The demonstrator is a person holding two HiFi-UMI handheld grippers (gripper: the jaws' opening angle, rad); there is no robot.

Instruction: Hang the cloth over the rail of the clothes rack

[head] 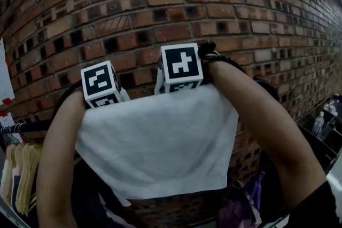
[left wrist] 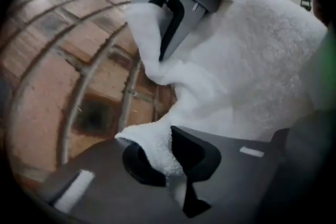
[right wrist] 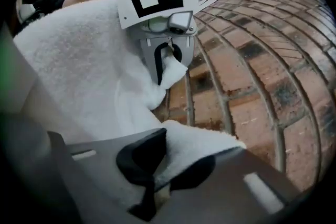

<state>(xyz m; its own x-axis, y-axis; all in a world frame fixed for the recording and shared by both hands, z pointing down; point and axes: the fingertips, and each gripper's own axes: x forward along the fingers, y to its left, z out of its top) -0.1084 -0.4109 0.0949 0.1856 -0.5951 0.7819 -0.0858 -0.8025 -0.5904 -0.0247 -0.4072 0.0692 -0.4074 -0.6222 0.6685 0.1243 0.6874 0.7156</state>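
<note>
A white terry cloth (head: 160,141) hangs spread in the air before a brick wall, held by its two top corners. My left gripper (head: 104,99) is shut on the upper left corner (left wrist: 157,149); my right gripper (head: 179,85) is shut on the upper right corner (right wrist: 189,149). Each gripper view shows the other gripper across the cloth, clamped on its corner. The two grippers sit close together, so the top edge sags in folds between them. A dark rail (head: 24,126) of the clothes rack shows low at the far left, well below and left of the cloth.
Several wooden hangers (head: 21,173) with garments hang from the rail at the lower left. The curved-looking brick wall (head: 160,8) fills the background. Dark clothes and a purple item (head: 251,195) lie below the cloth. Shelving with a bottle (head: 319,123) stands at the right edge.
</note>
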